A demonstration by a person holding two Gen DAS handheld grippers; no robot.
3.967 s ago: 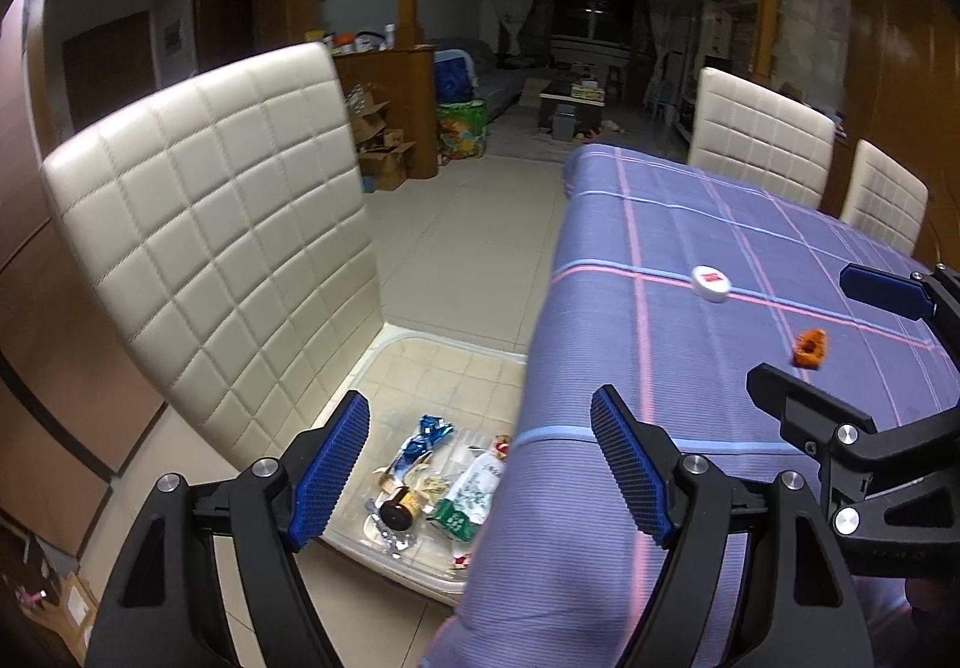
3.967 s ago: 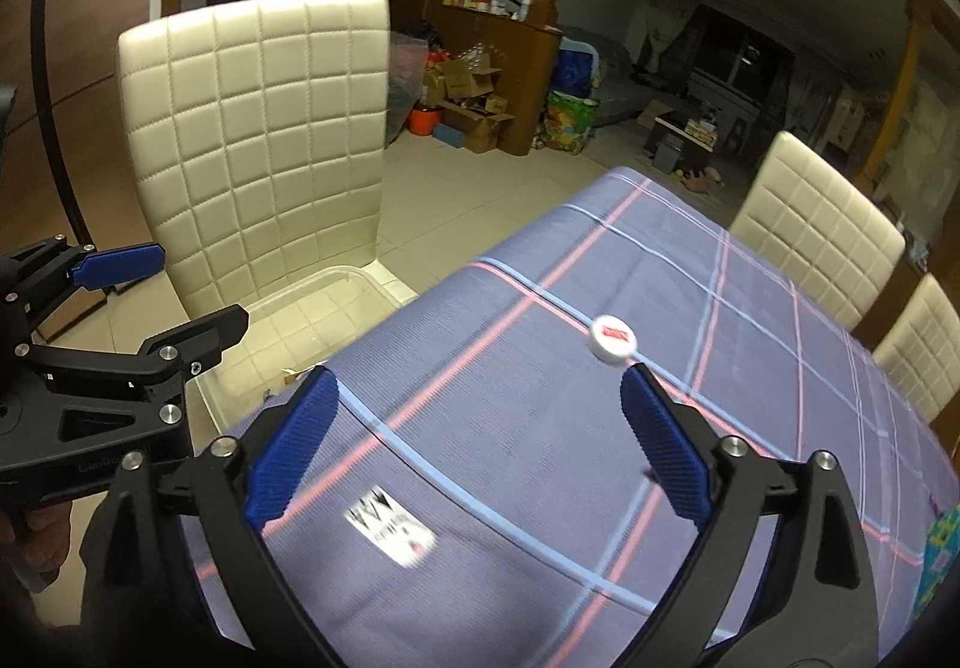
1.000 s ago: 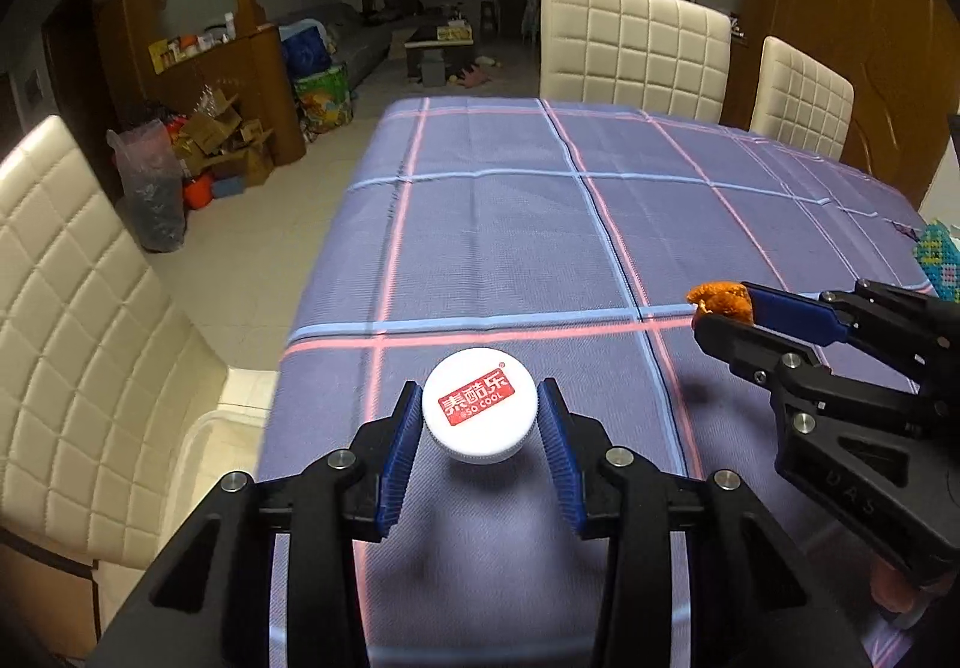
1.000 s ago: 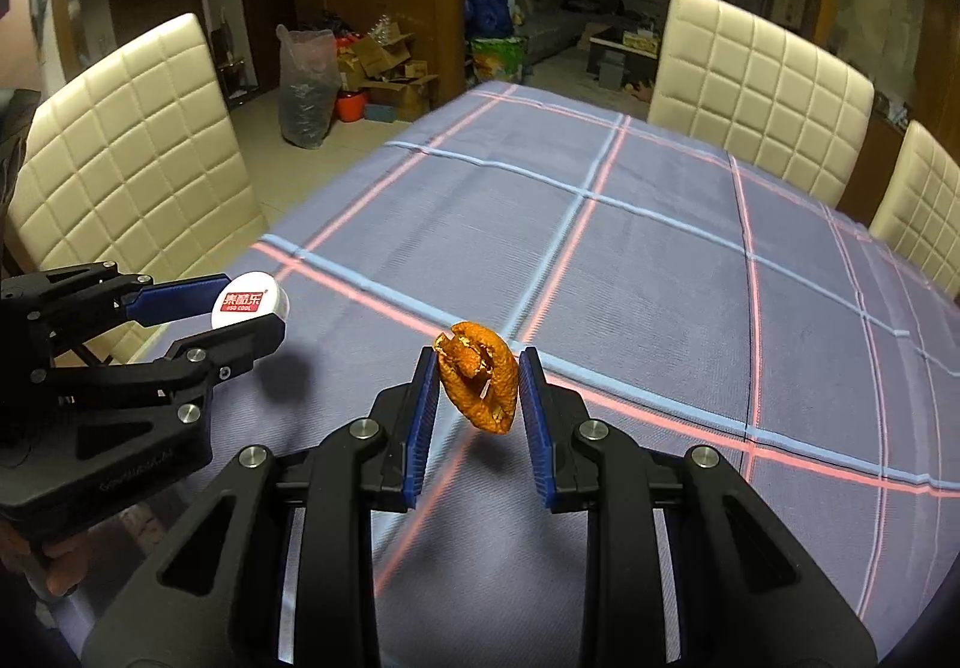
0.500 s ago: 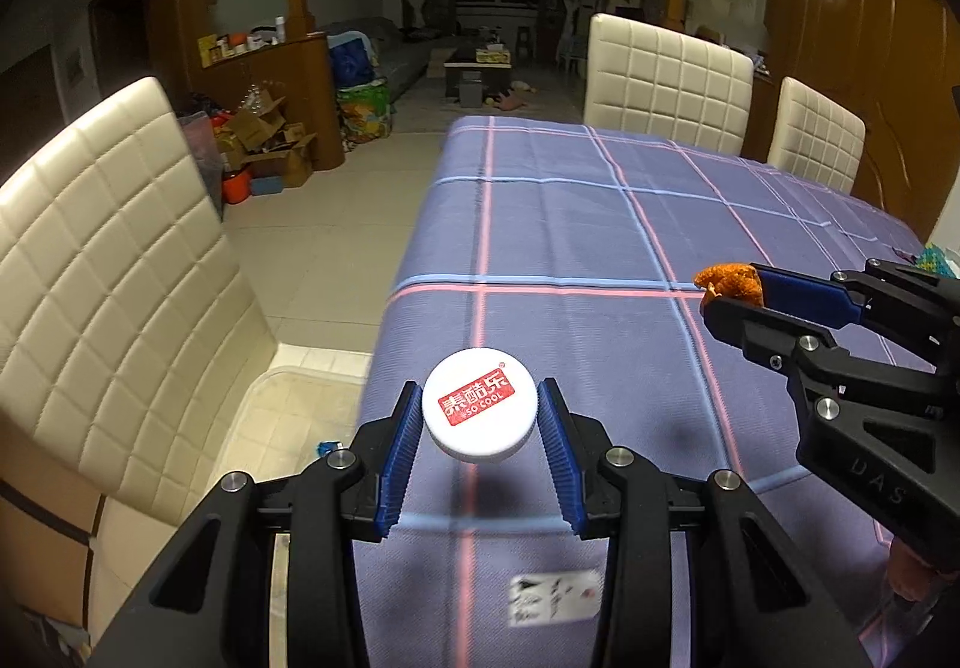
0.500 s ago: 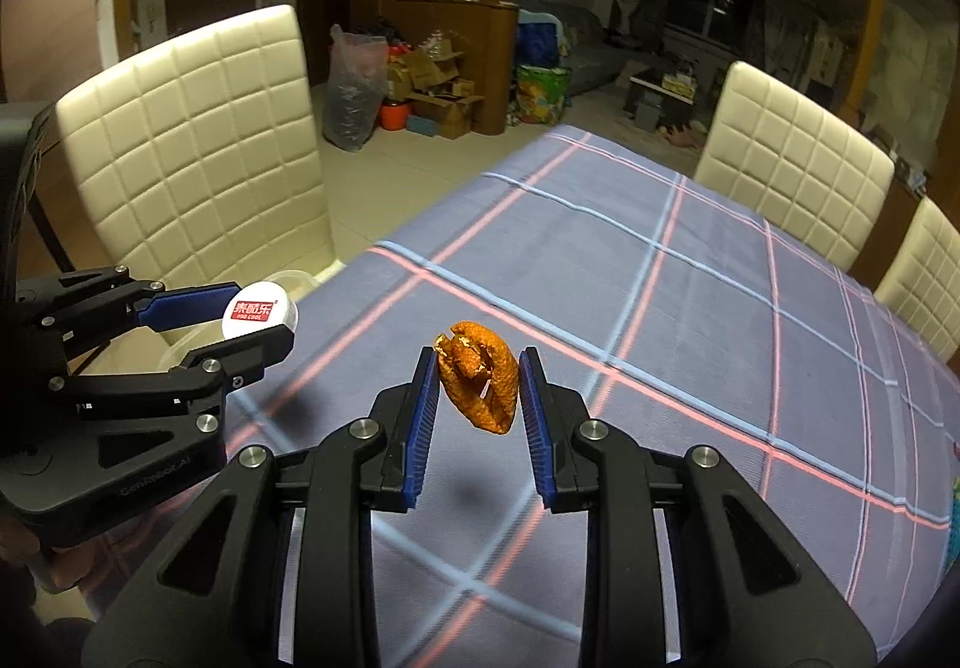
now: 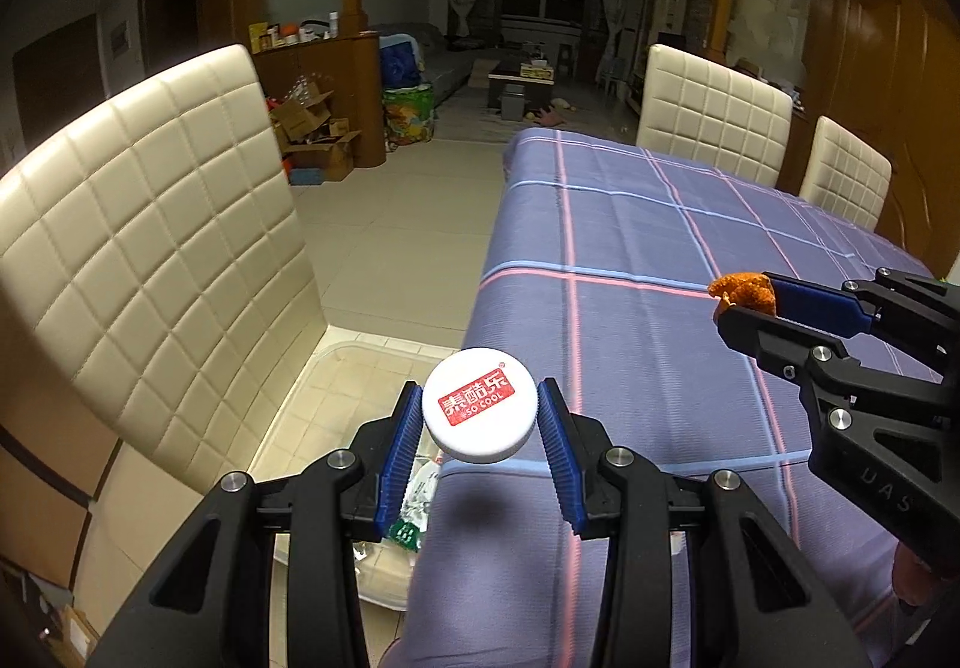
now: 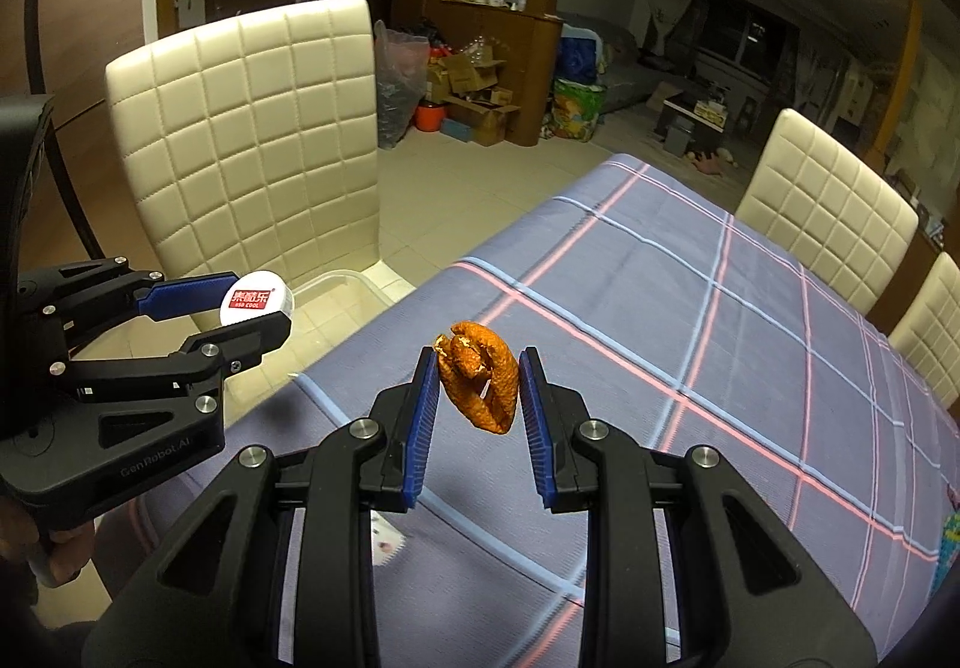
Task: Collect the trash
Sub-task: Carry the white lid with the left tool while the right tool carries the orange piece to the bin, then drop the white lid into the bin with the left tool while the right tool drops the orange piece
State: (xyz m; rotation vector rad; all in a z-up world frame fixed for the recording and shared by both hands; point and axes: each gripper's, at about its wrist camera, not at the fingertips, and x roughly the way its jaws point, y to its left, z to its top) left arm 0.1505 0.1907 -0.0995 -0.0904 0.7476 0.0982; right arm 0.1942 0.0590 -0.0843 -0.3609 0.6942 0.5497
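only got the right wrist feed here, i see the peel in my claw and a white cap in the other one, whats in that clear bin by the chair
Observer: In the left wrist view the clear bin already holds trash; a green and white wrapper shows under the left claw.
Operator: is the cap over it
Observer: The white cap hangs at the tablecloth edge, the bin just left of it.
Operator: and my peel
Observer: The orange peel in the right claw hangs above the tablecloth, right of the bin.

Black tongs (image 7: 480, 455); ribbed blue pads (image 7: 399, 458); silver screws; "GenRobot.AI" lettering
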